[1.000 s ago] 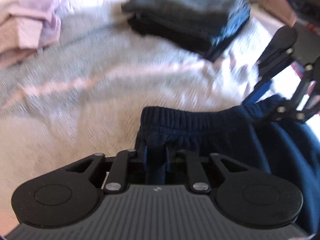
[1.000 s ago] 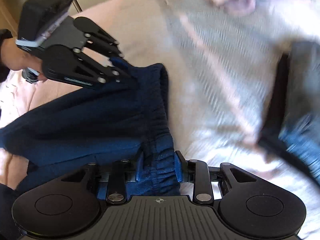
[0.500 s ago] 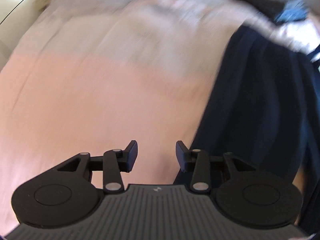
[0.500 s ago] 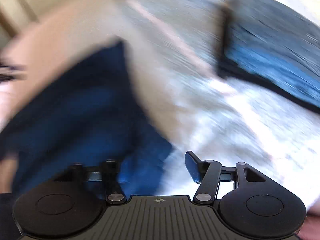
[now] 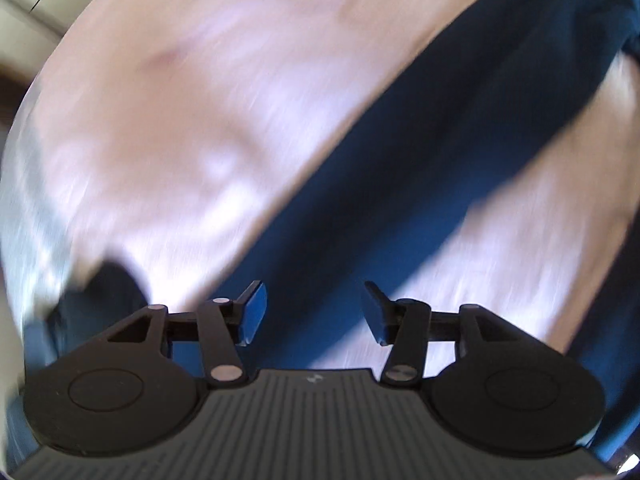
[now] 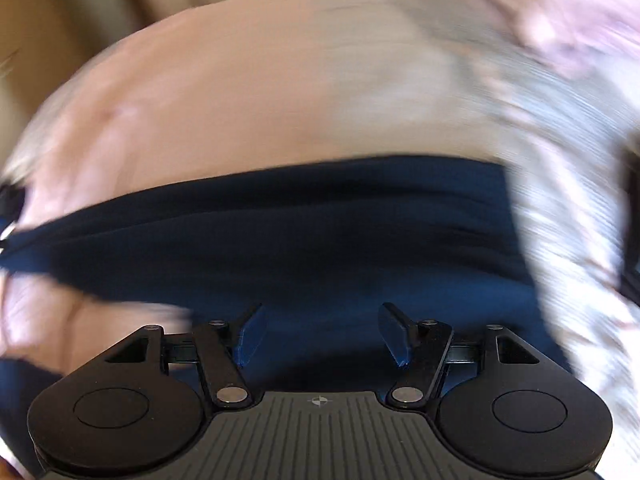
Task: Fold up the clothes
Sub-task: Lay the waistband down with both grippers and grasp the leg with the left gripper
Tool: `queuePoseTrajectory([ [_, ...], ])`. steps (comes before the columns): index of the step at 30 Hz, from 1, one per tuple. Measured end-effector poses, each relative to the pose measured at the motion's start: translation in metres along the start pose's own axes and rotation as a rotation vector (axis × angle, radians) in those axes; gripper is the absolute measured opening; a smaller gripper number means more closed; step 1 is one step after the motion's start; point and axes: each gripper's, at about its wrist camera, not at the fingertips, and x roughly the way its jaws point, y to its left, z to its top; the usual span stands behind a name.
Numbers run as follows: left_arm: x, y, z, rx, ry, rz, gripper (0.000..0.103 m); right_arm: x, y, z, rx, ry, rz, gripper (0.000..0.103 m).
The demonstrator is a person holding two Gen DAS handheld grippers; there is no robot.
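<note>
Currently both tongs are free of the garment, which places the work between two folds of the navy trousers (image 6: pixel 320 240). The left tongs (image 5: pixel 312 316) stand apart with their jaws opening, and nothing is pinched between the pads; dark cloth only passes beneath the gap. The right tongs (image 6: pixel 320 336) are spread wide and likewise pinch nothing, though they hover directly over the navy fabric. The trousers lie flat and stretched out on the bed cover (image 6: pixel 240 92), a pale pink and grey spread.

Judged from this layout, the next move calls for a fresh pinch at the far end of the garment, one tongs per corner, so that the length can be doubled over. Each pad must take only the edge of the cloth, not the cover below.

The left wrist view shows the garment as a long diagonal band (image 5: pixel 420 180) running toward the upper right, with a dark blurred shape (image 5: pixel 100 300) at lower left that cannot be identified. The right wrist view shows the broad part lying crosswise, plus pale pink laundry (image 6: pixel 560 20) at the upper right
</note>
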Motion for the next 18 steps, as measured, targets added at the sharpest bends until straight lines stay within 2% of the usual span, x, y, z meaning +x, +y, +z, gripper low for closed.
queuePoseTrajectory([
  [2, 0.002, 0.002, -0.038, 0.008, 0.023, 0.037, 0.049, 0.010, 0.038, 0.005, -0.066, 0.007, 0.046, 0.066],
  [5, 0.015, -0.003, -0.079, 0.110, 0.040, 0.112, 0.049, 0.031, 0.089, 0.009, -0.133, 0.033, 0.105, 0.066],
  [11, 0.055, -0.009, -0.105, 0.371, -0.029, 0.237, 0.048, 0.070, 0.161, 0.008, -0.249, 0.084, 0.119, 0.066],
  [12, 0.060, -0.007, -0.107, 0.396, -0.043, 0.259, 0.044, 0.071, 0.167, 0.006, -0.252, 0.094, 0.110, 0.066],
  [13, 0.063, 0.000, -0.108, 0.394, -0.053, 0.277, 0.024, 0.072, 0.173, 0.004, -0.254, 0.104, 0.102, 0.066],
  [14, 0.066, 0.007, -0.109, 0.393, -0.063, 0.295, 0.011, 0.073, 0.180, 0.002, -0.257, 0.114, 0.093, 0.066],
  [15, 0.068, 0.013, -0.110, 0.391, -0.072, 0.313, 0.005, 0.075, 0.186, 0.001, -0.259, 0.125, 0.084, 0.066],
  [18, 0.052, 0.043, -0.119, 0.288, -0.099, 0.352, 0.004, 0.082, 0.194, 0.003, -0.256, 0.156, 0.048, 0.066],
])
